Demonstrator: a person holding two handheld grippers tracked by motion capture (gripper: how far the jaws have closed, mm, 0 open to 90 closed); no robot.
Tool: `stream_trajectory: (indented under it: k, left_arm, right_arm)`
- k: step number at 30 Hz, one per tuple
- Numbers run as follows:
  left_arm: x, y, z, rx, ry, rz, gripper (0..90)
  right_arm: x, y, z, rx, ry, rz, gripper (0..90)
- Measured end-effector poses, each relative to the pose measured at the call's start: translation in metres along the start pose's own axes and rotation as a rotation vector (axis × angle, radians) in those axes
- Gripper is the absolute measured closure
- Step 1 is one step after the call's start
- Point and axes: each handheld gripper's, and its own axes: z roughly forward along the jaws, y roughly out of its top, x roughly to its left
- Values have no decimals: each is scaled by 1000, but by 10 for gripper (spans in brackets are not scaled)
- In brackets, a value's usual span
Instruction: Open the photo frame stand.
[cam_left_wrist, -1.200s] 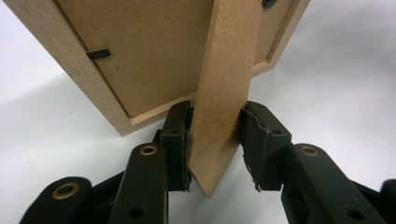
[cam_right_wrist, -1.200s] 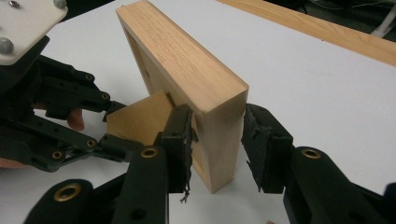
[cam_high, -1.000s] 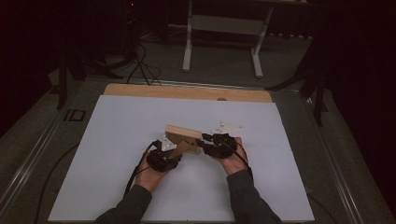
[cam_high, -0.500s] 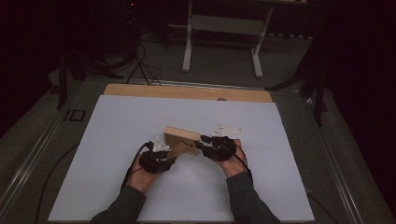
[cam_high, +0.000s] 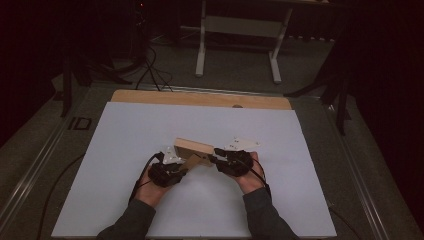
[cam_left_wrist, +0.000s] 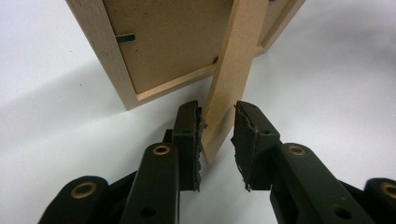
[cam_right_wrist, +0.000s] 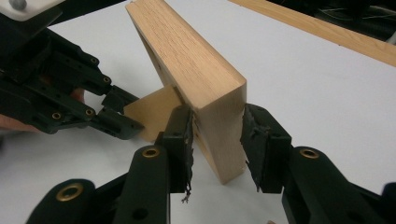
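We see the left gripper (cam_left_wrist: 217, 140) pinching the picture frame's (cam_right_wrist: 196, 79) back stand (cam_left_wrist: 231, 79). The right gripper (cam_right_wrist: 217, 140) clasps the frame's edge on the white table (cam_high: 125, 135).

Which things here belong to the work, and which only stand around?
In the work:
wooden picture frame
its back stand
left gripper
right gripper

Standing around:
white table sheet
metal stand on the floor behind
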Motion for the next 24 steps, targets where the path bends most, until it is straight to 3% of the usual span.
stream_trajectory:
  k: [24]
  left_arm:
    - [1, -4, -7, 12, -11, 11, 733]
  right_arm:
    - [10, -5, -3, -3, 17, -17, 630]
